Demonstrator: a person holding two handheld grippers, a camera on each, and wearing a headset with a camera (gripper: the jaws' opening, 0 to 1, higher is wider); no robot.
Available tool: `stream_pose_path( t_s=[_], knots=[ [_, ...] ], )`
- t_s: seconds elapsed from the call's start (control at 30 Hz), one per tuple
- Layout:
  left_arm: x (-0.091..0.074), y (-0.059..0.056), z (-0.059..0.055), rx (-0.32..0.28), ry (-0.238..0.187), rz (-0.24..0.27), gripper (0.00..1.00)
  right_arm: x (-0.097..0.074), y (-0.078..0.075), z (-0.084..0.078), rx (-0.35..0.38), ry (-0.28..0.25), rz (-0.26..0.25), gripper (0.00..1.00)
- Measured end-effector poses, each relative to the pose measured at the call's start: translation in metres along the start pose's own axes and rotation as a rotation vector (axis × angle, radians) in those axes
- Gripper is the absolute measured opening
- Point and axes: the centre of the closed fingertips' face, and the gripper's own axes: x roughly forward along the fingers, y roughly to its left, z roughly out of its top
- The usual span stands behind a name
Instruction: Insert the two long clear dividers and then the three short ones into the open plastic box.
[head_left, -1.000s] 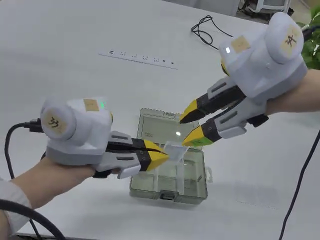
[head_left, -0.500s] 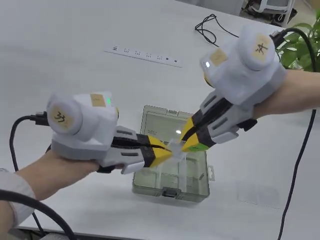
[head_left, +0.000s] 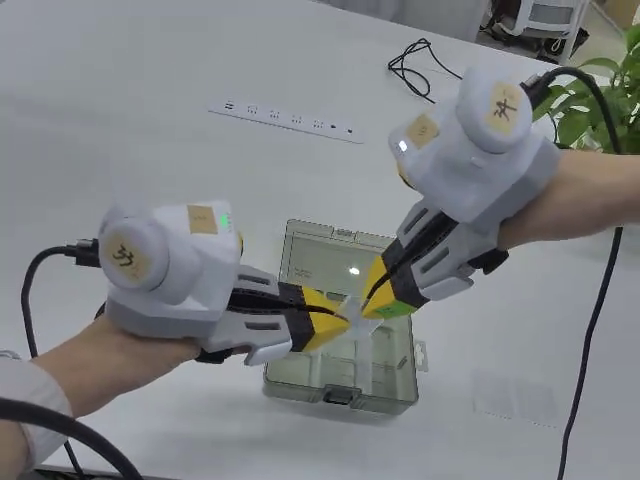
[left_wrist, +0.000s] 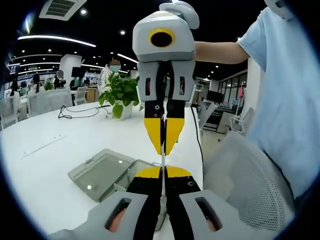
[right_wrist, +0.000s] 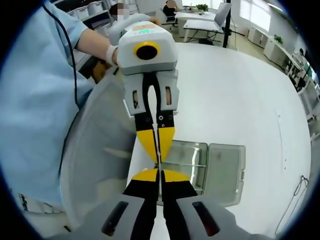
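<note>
Divider (head_left: 353, 304) – clamped between left gripper (head_left: 337, 319) and right gripper (head_left: 372, 298), tips meeting.

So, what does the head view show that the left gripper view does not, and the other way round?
Head view: the white body of the left gripper from above, with its green light and black cable. Left gripper view: ceiling lights, a mesh chair and the person's blue shirt. Both: the right gripper and the left shut on one clear divider above the open box, and the plant.
</note>
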Motion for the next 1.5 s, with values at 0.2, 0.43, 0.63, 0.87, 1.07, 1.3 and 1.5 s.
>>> stream_pose_path(
  t_s=[0.2, 0.43, 0.63, 0.87, 1.07, 1.3, 1.5],
  knots=[
    [-0.001, 0.002, -0.004, -0.003, 0.01, -0.001, 0.0, 0.003, 0.002, 0.003, -0.016, 0.041, -0.012, 0.02],
    [-0.006, 0.007, -0.012, -0.01, 0.026, 0.031, 0.0, 0.01, -0.003, 0.006, -0.045, 0.067, -0.01, 0.02],
    [-0.015, 0.015, -0.021, -0.076, 0.015, 0.088, 0.03, 0.014, -0.006, 0.013, -0.035, 0.052, 0.003, 0.02],
    [-0.029, 0.022, -0.031, -0.13, 0.006, 0.173, 0.27, 0.022, -0.01, 0.014, -0.045, 0.06, 0.005, 0.02],
    [-0.038, 0.026, -0.038, -0.172, 0.013, 0.225, 0.48, 0.024, -0.015, 0.017, -0.039, 0.058, 0.003, 0.02],
    [-0.046, 0.038, -0.048, -0.18, 0.058, 0.309, 0.87, 0.019, -0.039, 0.017, 0.075, 0.073, -0.07, 0.02],
    [-0.048, 0.04, -0.048, -0.199, 0.053, 0.321, 0.93, 0.023, -0.046, 0.01, 0.139, 0.085, -0.072, 0.02]
  ],
)
